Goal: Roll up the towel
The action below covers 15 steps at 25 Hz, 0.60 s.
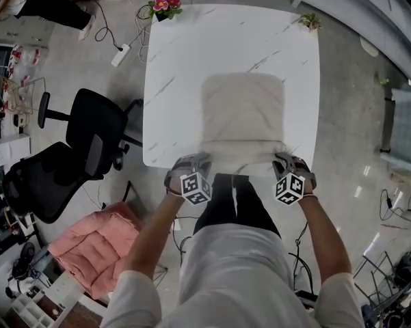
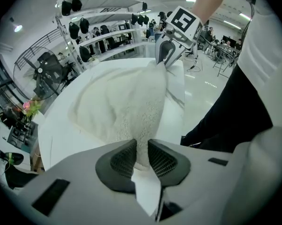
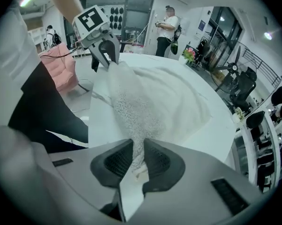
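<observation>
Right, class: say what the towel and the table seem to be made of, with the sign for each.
Towel: probably cream terry cloth, matt; a nubbly looped pile shows close up, and it sags in folds. Table: white top with grey veins and a slight sheen, so marble or a marble-look surface; which cannot be told.

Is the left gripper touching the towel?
Touching. The left gripper view shows the left gripper clamped on a corner of the towel.

Both arms reach forward and down, side by side. The left tool [image 1: 193, 161] and right tool [image 1: 286, 161] point steeply down, each with its jaws pinched on a near corner of the towel [image 1: 243, 108].
</observation>
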Each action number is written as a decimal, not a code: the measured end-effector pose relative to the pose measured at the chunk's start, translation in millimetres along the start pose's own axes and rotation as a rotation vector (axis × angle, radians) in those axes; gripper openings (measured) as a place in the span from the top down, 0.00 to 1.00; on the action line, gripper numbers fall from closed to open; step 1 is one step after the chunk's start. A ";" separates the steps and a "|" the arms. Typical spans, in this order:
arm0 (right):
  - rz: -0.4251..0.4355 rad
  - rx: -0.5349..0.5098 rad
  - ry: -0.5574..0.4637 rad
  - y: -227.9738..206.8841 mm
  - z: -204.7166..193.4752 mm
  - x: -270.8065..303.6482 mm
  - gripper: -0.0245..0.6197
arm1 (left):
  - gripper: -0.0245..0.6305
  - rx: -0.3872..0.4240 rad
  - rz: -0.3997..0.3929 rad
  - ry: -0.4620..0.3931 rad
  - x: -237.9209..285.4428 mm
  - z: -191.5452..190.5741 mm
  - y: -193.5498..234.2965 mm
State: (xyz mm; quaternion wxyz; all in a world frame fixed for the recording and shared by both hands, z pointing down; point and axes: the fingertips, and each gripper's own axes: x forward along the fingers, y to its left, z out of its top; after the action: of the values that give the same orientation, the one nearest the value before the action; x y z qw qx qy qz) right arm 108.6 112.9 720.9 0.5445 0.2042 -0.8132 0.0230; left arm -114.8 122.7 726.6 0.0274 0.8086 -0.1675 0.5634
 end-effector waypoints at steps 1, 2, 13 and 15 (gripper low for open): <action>0.020 0.001 0.003 4.1 -0.4 -2.9 0.84 | 0.83 0.003 -0.017 0.001 -3.4 -1.2 -3.5; 0.047 0.000 0.008 9.3 -0.8 -6.0 0.85 | 0.83 0.005 -0.038 0.003 -7.0 -2.8 -7.8; 0.305 0.059 0.060 70.6 -11.9 -37.8 0.83 | 0.83 0.002 -0.286 0.052 -34.9 -15.9 -65.9; 0.315 0.063 0.069 70.8 -12.0 -37.4 0.82 | 0.83 -0.004 -0.306 0.062 -34.3 -15.7 -62.9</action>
State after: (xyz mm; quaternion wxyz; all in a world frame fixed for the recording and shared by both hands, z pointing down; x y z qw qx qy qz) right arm 105.9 192.3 705.4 0.5549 0.0903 -0.8149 0.1405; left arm -120.6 193.9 709.8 0.1197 0.8068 -0.0427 0.5770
